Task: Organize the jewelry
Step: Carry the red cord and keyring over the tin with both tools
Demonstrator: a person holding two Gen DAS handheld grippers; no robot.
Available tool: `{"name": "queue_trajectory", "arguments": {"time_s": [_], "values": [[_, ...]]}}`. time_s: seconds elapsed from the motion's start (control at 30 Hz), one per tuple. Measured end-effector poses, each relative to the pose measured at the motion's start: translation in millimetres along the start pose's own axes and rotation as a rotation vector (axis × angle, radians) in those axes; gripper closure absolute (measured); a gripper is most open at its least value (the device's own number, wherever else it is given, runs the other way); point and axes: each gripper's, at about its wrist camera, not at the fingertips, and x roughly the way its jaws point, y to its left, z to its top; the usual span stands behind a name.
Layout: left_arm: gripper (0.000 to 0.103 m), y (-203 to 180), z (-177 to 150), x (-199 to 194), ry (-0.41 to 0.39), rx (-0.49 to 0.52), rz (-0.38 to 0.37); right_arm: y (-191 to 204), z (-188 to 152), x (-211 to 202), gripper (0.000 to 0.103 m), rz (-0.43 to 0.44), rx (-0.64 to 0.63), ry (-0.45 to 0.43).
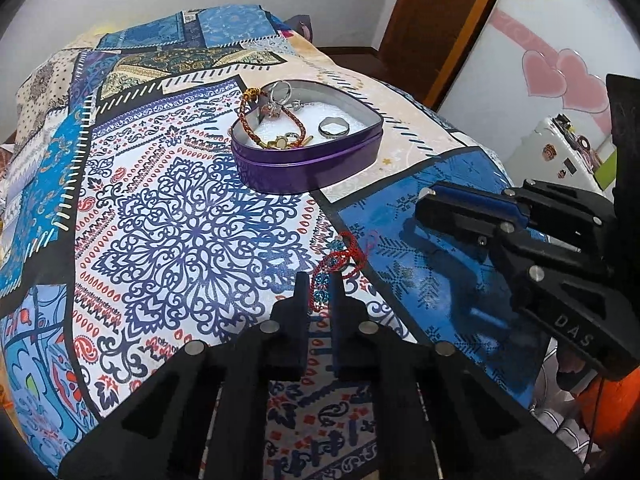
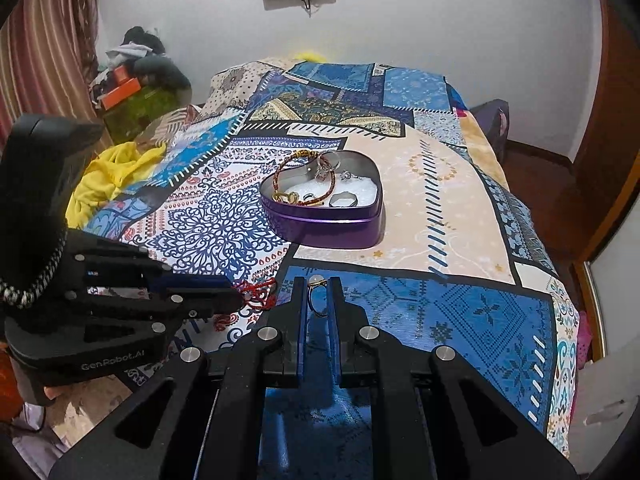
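A purple heart-shaped tin [image 1: 308, 166] [image 2: 324, 226] sits on the patterned bedspread, holding a braided bracelet [image 1: 248, 120], rings and a silver band [image 1: 333, 127]. My left gripper [image 1: 319, 280] is shut on a red cord bracelet with blue beads [image 1: 340, 258], which also shows in the right wrist view [image 2: 258, 294]. My right gripper [image 2: 318, 284] is shut on a thin gold ring with a pale stone [image 2: 318, 298], in front of the tin. The right gripper also shows in the left wrist view [image 1: 430, 196], right of the left gripper.
The bedspread [image 1: 168, 240] covers a bed that drops off at the right edge [image 2: 560, 280]. A yellow cloth [image 2: 116, 176] and a pile of clutter [image 2: 136, 80] lie at the far left. A door [image 1: 436, 20] and a white fridge [image 1: 560, 60] stand to the right.
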Motion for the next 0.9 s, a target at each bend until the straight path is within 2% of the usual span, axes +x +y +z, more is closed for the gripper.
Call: {"name": "queue_trajectory", "arguments": {"time_s": [0.33, 0.57, 0.9], "values": [[0.096, 8.5, 9.1, -30.6, -0.102, -0.049, 0.04, -3.3, 9.6, -12.2, 0.095, -0.009, 0.009, -0.049], [0.096, 8.6, 21.5, -57.1, -0.186, -0.049, 0.079, -6.6, 17.9, -21.9, 0.095, -0.026, 0.016, -0.088], [0.096, 8.4, 41.8, -76.2, -0.263, -0.035, 0.119, -8.5, 34.1, -30.8, 0.094, -0.029, 0.021, -0.143]]}}
